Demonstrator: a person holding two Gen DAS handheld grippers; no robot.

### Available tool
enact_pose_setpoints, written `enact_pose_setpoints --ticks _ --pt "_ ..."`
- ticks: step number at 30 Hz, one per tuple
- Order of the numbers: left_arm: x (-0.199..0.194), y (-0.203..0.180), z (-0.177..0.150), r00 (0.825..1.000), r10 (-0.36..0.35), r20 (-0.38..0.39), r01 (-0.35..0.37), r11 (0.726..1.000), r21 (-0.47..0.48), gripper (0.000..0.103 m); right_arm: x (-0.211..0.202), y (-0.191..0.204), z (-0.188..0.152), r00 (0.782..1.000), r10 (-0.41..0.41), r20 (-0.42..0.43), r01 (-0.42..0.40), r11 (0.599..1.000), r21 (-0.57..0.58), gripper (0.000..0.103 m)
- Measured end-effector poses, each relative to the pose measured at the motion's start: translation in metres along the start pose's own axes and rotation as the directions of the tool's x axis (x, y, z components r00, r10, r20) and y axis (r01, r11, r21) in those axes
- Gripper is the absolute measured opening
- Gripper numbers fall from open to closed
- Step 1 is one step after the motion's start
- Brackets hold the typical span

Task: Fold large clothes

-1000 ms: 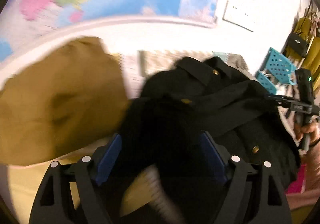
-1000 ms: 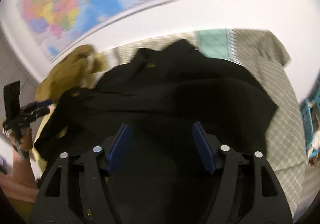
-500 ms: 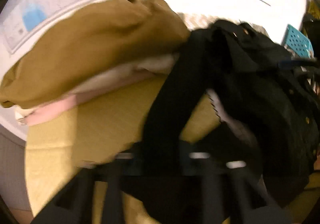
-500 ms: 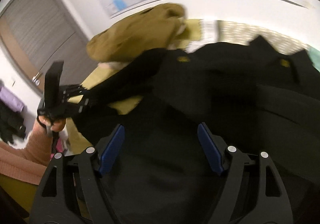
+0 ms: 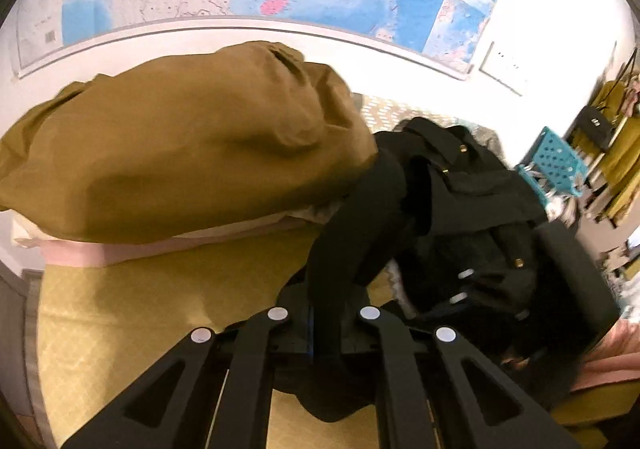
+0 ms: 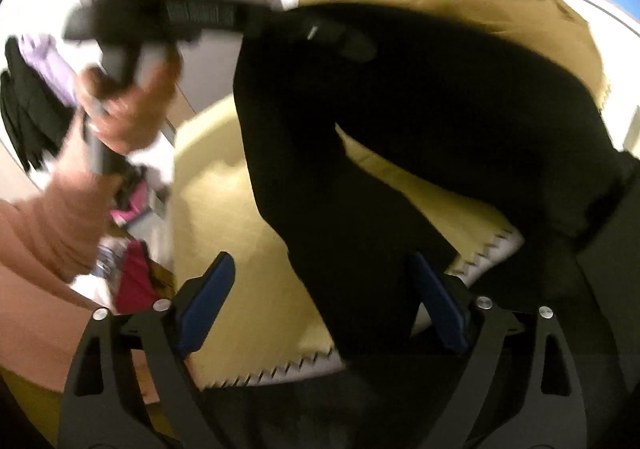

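Between the left tongs (image 5: 324,323), clamped narrow on its sleeve, the black coat (image 5: 472,217) trails forward-right over the yellow bed (image 5: 152,305); the right tongs (image 6: 320,297) gape wide around hanging cloth.

— What does the garment look like?
— A black coat (image 5: 472,217) with small gold buttons, crumpled in a heap at three o'clock in the left wrist view.
— And its sleeve?
— One black sleeve (image 5: 352,233) stretches from the heap down toward six o'clock, pulled taut.
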State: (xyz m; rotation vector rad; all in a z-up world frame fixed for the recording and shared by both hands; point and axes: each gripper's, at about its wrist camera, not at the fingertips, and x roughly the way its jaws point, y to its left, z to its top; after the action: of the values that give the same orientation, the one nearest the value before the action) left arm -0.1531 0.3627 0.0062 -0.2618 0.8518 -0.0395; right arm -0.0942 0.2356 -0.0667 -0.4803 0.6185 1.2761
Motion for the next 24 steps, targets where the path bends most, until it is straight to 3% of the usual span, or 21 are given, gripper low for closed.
enact_pose_setpoints --ticks 2,3,5,7,12,14,16,18,20,21,24 --pt "-0.002 -0.007 0.003 1.000 -0.002 0.000 0.002 1.000 0.009 0.005 0.008 0.002 0.006 0.999 -0.027 -0.028 0.026 1.000 -0.014 0.020" --pt "-0.005 -0.009 0.005 1.000 -0.010 0.004 0.010 1.000 0.017 0.005 0.006 0.001 0.008 0.999 -0.013 -0.031 0.012 1.000 -0.007 0.015" --pt "-0.009 -0.014 0.012 1.000 -0.027 0.011 0.027 0.999 0.027 0.005 -0.023 -0.007 0.014 0.997 0.069 0.035 -0.070 0.997 0.037 0.014" --pt "-0.017 -0.021 0.025 0.998 -0.055 0.023 0.054 0.998 0.035 0.005 -0.059 -0.018 0.022 0.989 0.100 0.105 -0.108 0.992 0.068 0.014" --pt "-0.036 -0.064 0.073 0.970 -0.232 0.067 0.227 0.971 0.072 0.013 -0.173 -0.059 0.034 0.942 0.159 0.296 -0.212 0.965 0.157 0.010" --pt "-0.038 -0.086 0.090 0.953 -0.293 0.072 0.286 0.953 0.095 0.020 -0.220 -0.079 0.030 0.938 0.083 0.336 -0.157 0.967 0.199 0.010" --pt "-0.035 -0.112 0.104 0.936 -0.341 0.082 0.329 0.935 0.131 0.038 -0.258 -0.099 0.020 0.933 0.002 0.361 -0.096 0.965 0.244 0.010" --pt "-0.033 -0.134 0.111 0.922 -0.365 0.126 0.339 0.922 0.185 0.055 -0.290 -0.110 0.001 0.926 -0.095 0.366 -0.024 0.951 0.307 0.010" --pt "-0.026 -0.139 0.112 0.907 -0.398 0.138 0.369 0.909 0.193 0.062 -0.316 -0.130 -0.031 0.913 -0.189 0.362 0.031 0.916 0.400 0.010" --pt "-0.017 -0.141 0.112 0.906 -0.400 0.135 0.374 0.909 0.184 0.063 -0.323 -0.141 -0.044 0.910 -0.220 0.351 0.046 0.896 0.441 0.010" --pt "0.013 -0.142 0.106 0.937 -0.330 0.114 0.308 0.935 0.178 0.063 -0.327 -0.180 -0.100 0.919 -0.285 0.272 0.075 0.804 0.589 0.010"
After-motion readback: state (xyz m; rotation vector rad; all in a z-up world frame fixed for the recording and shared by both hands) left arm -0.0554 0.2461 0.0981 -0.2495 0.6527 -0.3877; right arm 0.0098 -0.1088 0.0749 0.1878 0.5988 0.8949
